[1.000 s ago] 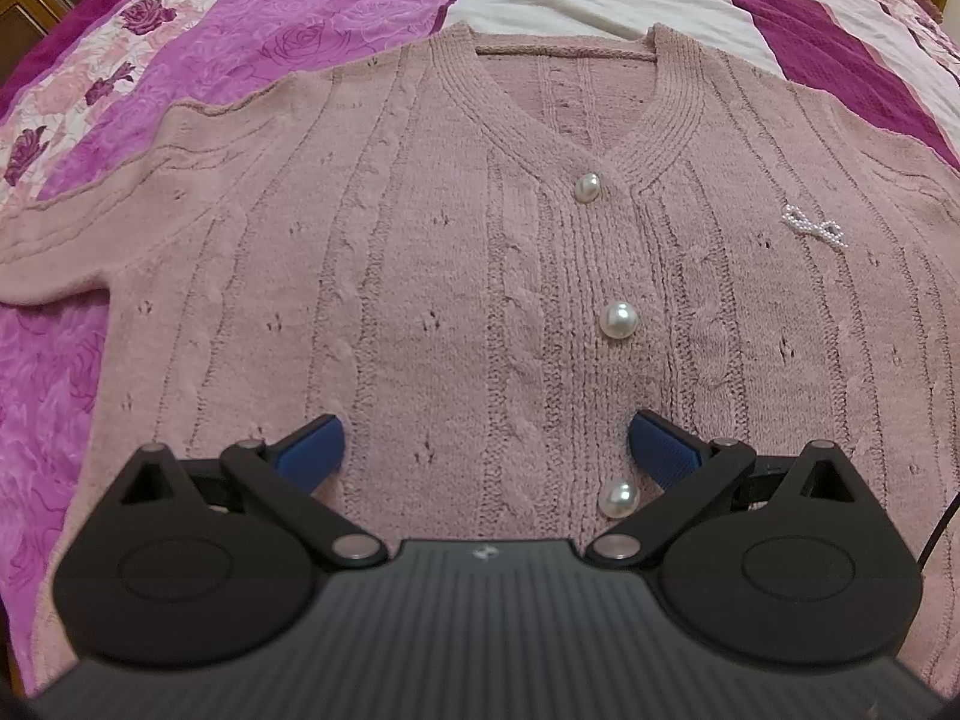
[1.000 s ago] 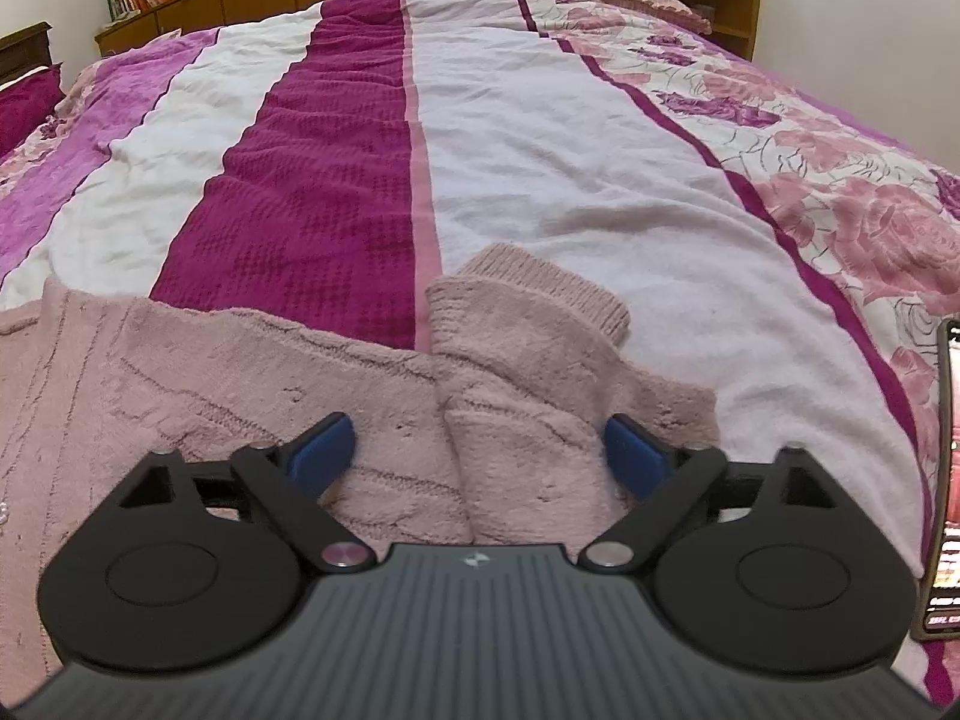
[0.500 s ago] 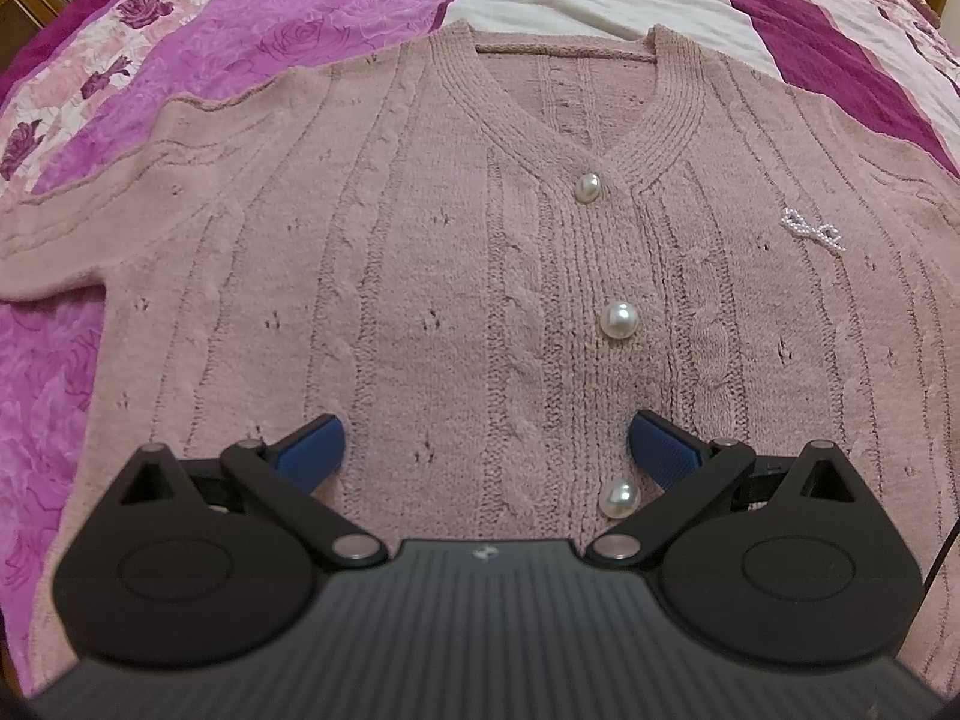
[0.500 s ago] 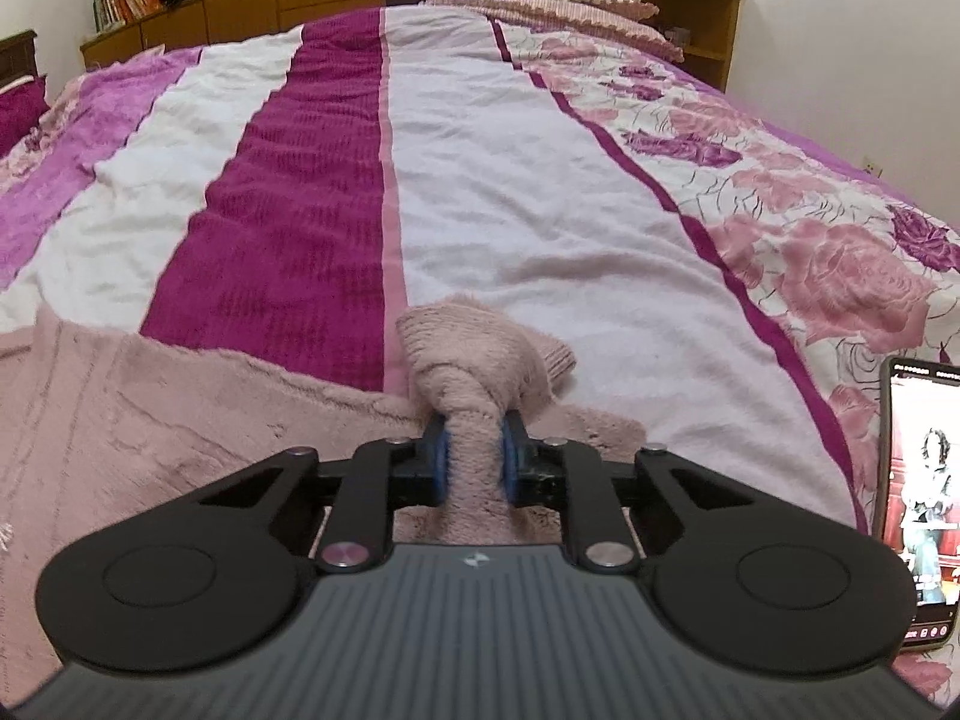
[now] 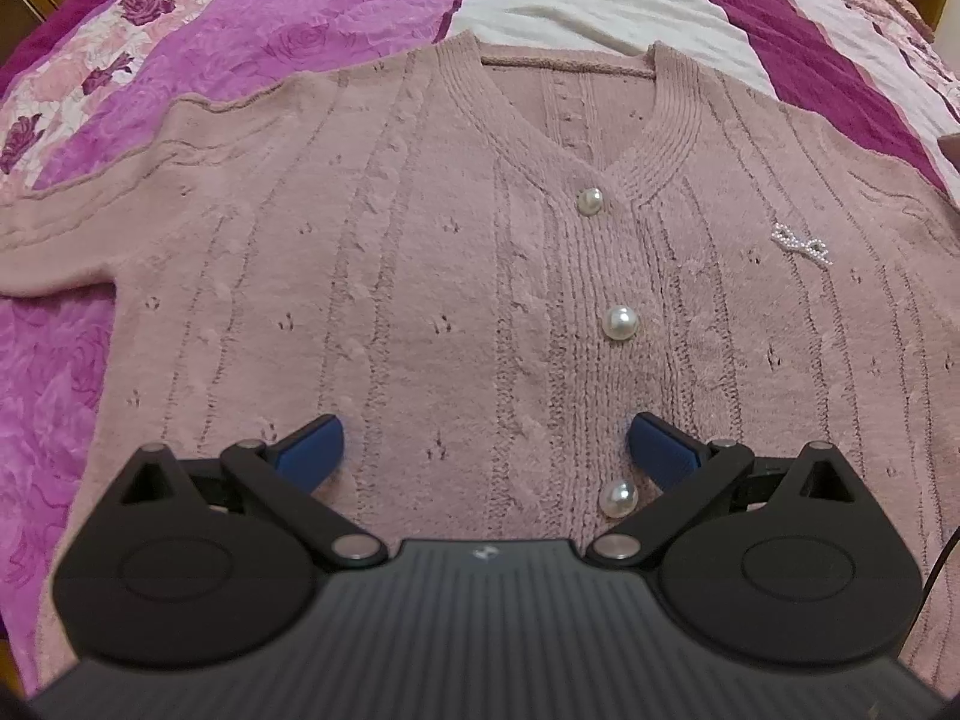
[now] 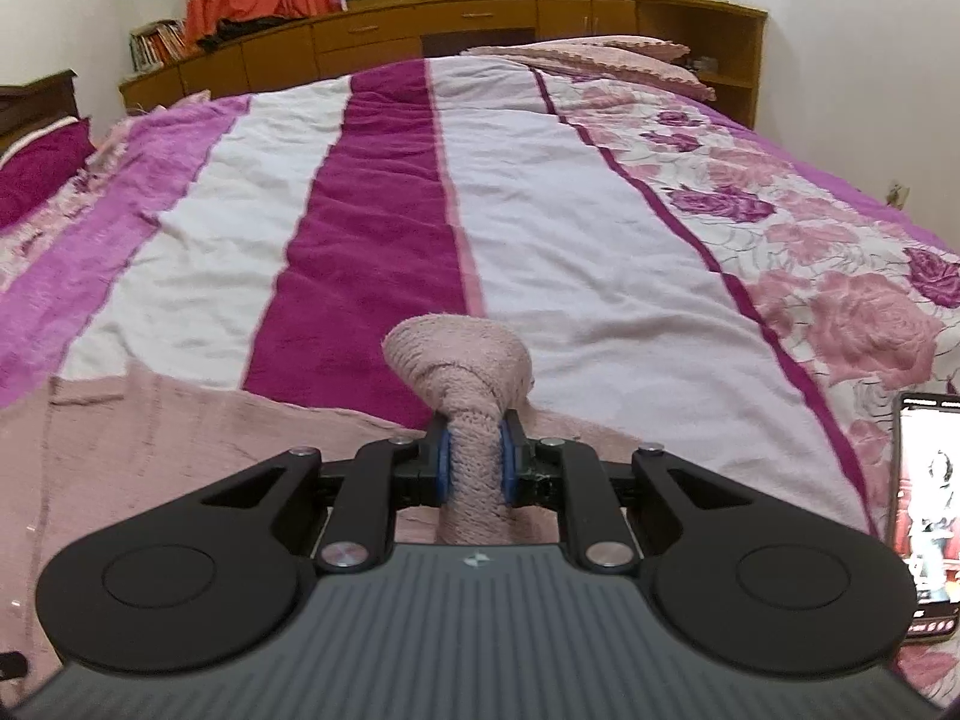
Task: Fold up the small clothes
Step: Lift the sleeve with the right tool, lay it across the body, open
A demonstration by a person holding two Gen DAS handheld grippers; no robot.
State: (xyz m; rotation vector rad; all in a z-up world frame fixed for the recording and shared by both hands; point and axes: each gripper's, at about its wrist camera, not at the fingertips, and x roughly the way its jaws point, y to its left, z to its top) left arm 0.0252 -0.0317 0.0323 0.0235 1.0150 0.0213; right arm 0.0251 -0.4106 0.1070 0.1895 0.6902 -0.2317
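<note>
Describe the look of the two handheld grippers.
Both look alike. The left gripper and right gripper have a dark grey ribbed body with a small pale logo, black rounded side plates, black link arms on silver pivot pins, and blue-padded jaws. No hands or sleeves show.

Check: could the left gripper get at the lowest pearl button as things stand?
Probably yes. The left gripper is open over the cardigan, and the lowest pearl button lies uncovered beside its right finger.
</note>
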